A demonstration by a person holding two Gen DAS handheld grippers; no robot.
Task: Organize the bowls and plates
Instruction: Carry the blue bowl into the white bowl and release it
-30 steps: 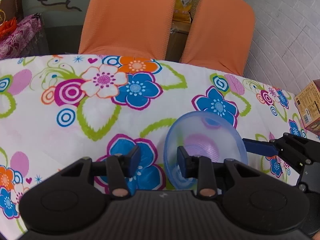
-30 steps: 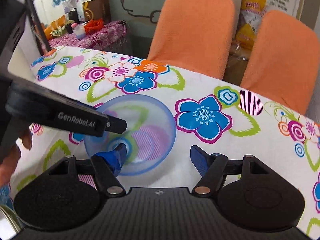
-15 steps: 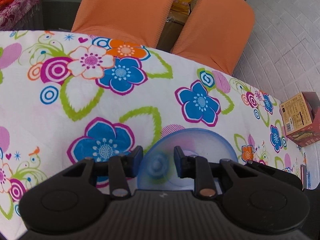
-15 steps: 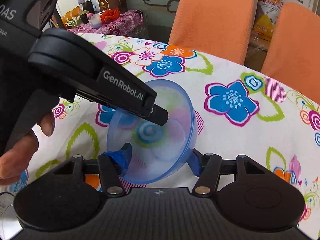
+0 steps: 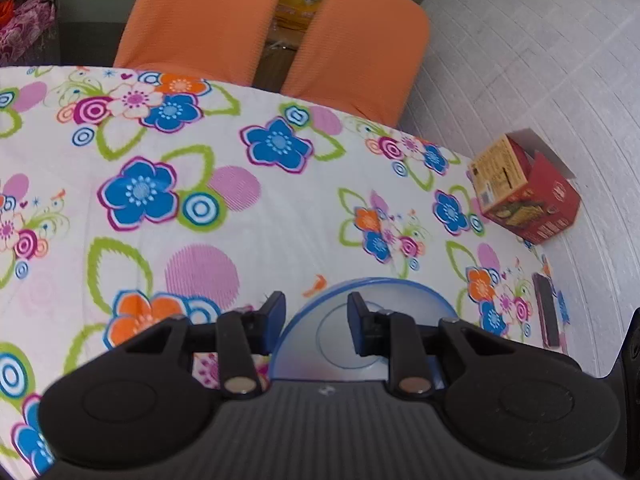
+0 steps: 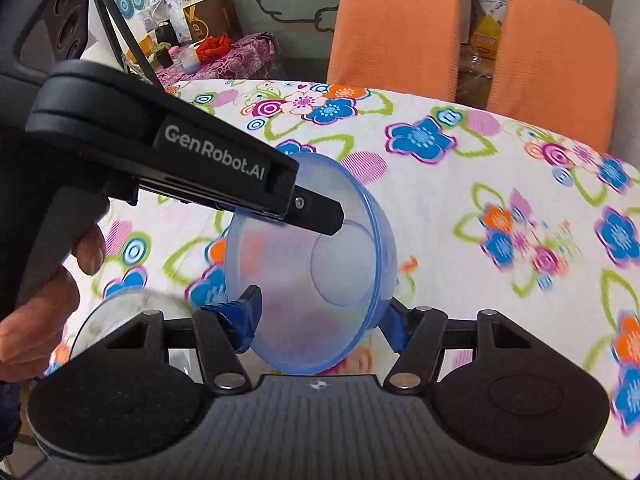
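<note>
Left wrist view: the left tool [image 5: 316,322] hangs low over a worktop [image 5: 304,208] w/ a bright flower-print cloth. Its blue-padded fingers [image 5: 273,320] stand apart. The blue translucent bowl [image 5: 360,336] shows between & behind them, on edge, round base toward the lens; whether either pad touches it can't be told from here. A red-and-yellow carton [image 5: 524,196] sits near the worktop's far right edge by a grey brick-pattern wall. A dark flat item [image 5: 546,314] lies at the right edge, too blurred to ID. Two orange chair backs [image 5: 208,16] stand beyond the far side.

Right wrist view: the right tool [image 6: 320,316] is clamped on the bowl [image 6: 304,280], which is held off the cloth & tipped on its side, mouth to the left. One blue finger [image 6: 246,312] presses the inside near the rim; the other [image 6: 394,326] is against the outer wall. The left tool [image 6: 320,216], branded body in a person's hand [image 6: 44,292], reaches in from the left, its tip over the bowl's upper rim. A pale round dish [image 6: 120,312] lies low left, partly hidden. Worktop cloth [image 6: 500,184] is motion-blurred at right.
</note>
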